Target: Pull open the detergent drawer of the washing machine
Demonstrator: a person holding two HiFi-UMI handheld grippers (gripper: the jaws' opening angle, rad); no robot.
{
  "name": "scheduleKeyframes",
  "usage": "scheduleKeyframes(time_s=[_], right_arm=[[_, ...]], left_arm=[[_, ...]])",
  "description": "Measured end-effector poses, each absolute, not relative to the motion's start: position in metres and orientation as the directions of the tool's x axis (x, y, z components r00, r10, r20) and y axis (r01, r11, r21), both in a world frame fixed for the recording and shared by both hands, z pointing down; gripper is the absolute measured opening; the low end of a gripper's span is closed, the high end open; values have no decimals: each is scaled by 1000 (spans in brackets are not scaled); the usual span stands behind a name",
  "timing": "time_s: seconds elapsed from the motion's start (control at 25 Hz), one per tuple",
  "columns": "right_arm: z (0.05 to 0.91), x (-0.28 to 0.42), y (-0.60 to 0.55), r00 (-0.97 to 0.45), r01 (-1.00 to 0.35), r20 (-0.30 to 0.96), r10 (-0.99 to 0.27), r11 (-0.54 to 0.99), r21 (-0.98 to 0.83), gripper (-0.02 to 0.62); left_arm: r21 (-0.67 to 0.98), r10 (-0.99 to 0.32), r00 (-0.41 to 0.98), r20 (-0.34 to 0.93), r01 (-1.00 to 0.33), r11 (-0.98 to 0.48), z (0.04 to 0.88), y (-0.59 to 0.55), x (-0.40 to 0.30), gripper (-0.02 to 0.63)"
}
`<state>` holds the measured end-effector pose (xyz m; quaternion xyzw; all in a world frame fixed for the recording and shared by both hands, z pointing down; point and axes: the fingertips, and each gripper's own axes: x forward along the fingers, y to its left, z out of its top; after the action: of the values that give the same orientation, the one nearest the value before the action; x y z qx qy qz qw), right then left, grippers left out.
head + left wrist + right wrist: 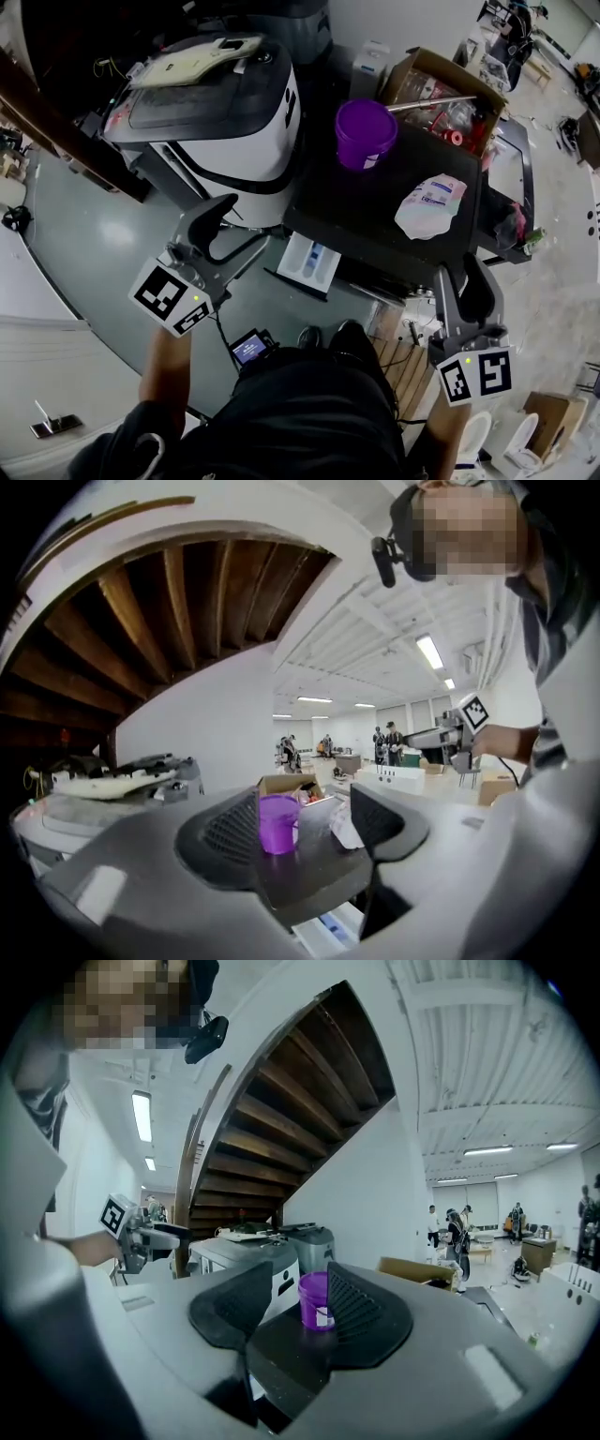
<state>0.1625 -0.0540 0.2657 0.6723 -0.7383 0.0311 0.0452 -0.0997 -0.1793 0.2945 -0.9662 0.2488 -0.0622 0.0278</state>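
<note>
The washing machine (pixel 375 202) is dark, with a flat black top. Its white detergent drawer (pixel 309 262), with a blue insert, sticks out of the front at the upper left; it also shows low in the left gripper view as the drawer (pixel 333 932). My left gripper (pixel 246 223) hangs in the air left of the drawer, open and apart from it. My right gripper (pixel 466 272) is off the machine's right front corner, open with nothing between its fingers. Both gripper views look level across the machine's top, past the left gripper (pixel 307 829) and the right gripper (pixel 300 1312).
A purple cup (pixel 365 133) and a white bag (pixel 430 204) sit on the machine's top. A white top-loading machine (pixel 216 112) stands to the left, an open cardboard box (pixel 441 89) behind. A small screen device (pixel 249 349) lies by my feet.
</note>
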Motion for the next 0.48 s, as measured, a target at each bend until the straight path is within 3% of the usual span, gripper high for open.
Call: scheduleKeyframes(time_s=[0.16,0.48], right_arm=[[254,156,-46,-66,-995,105,-992,73,64,181],[242,155,-28,25,-992,124,-992,-9,129,178]], left_arm=[[-208,-485,873,45,-467,-860,249,-167,-90,350],[-285,-456,889,42,-427,-858,223,-138,-80,350]])
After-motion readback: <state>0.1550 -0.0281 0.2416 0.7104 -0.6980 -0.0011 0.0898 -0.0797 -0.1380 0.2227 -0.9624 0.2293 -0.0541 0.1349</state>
